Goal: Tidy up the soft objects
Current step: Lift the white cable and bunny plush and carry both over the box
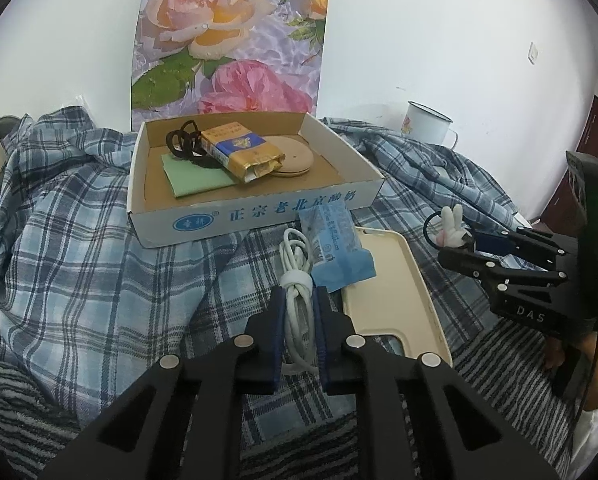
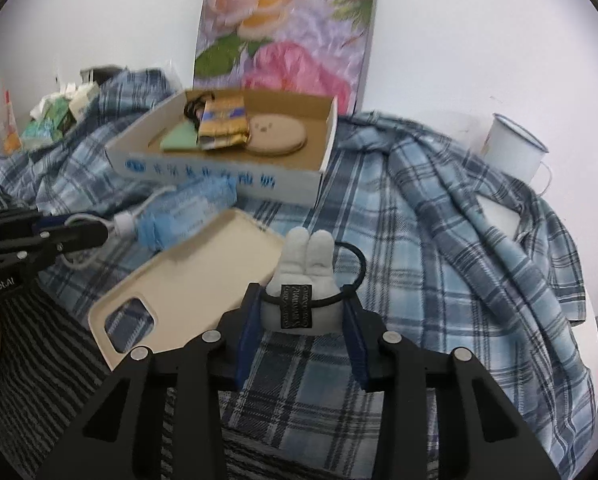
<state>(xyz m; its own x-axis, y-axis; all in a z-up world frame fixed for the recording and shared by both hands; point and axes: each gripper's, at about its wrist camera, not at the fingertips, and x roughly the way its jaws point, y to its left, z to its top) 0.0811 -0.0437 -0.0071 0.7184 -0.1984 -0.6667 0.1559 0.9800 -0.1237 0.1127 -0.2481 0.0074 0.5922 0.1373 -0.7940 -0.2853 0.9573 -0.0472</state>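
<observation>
My left gripper (image 1: 297, 300) is shut on a bundled white cable (image 1: 297, 280) lying on the plaid cloth; it also shows at the left of the right wrist view (image 2: 99, 226). My right gripper (image 2: 301, 300) is shut on a white plush bunny hair tie (image 2: 305, 276) with a black elastic loop; the bunny also shows in the left wrist view (image 1: 453, 228). A cardboard box (image 1: 255, 212) behind holds a green cloth (image 1: 195, 178), black hair ties (image 1: 183, 136), a gold packet (image 1: 243, 154) and a round tan pad (image 1: 295, 156).
A cream phone case (image 1: 391, 292) and a blue tissue pack (image 1: 335, 248) lie between the grippers. A white enamel mug (image 1: 427, 122) stands at the back right. A floral board (image 1: 231, 40) leans on the wall. Small boxes (image 2: 59, 116) sit far left.
</observation>
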